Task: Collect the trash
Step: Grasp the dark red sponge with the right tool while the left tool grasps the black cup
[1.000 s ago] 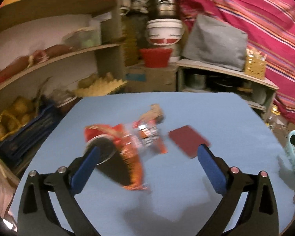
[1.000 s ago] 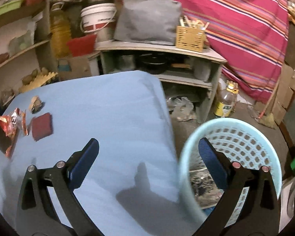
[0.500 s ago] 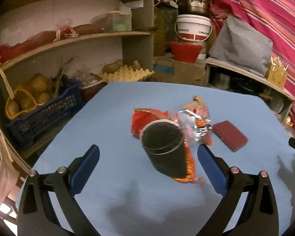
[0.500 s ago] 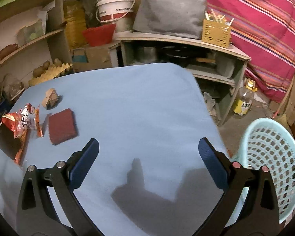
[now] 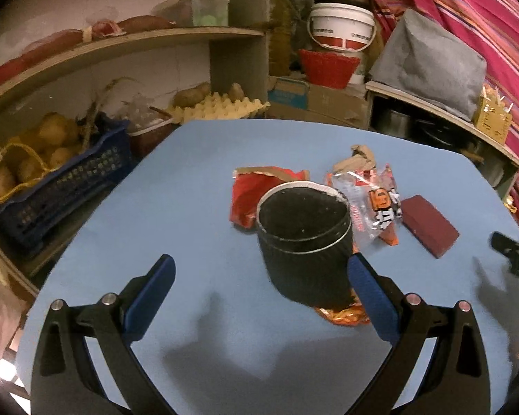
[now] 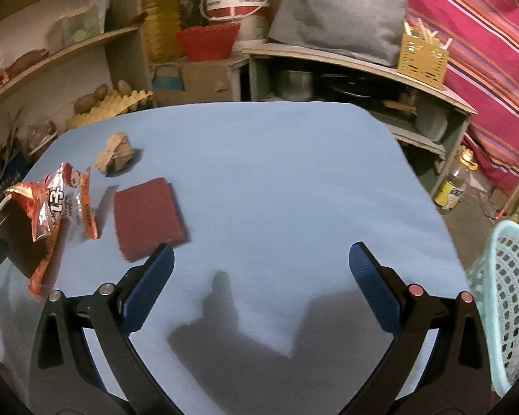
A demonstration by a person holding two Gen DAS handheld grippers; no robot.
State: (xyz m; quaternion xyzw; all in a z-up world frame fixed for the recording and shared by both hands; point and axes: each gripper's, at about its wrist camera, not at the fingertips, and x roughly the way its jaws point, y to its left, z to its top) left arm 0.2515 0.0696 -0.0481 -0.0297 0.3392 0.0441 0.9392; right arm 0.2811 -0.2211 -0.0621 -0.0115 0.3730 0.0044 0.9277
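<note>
Only rightward, beside the table [image 6: 294, 173]: a mint basket [image 6: 508, 294].

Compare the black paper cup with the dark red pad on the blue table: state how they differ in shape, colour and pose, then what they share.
The black cup is a round, hollow cylinder with a white rim; the dark red pad is a thin rectangle. The cup rises off the blue table, partly on an orange wrapper; the pad lies flat on bare table. The cup sits beside the left gripper, near its right finger; the pad lies further right. Neither is gripped.
</note>
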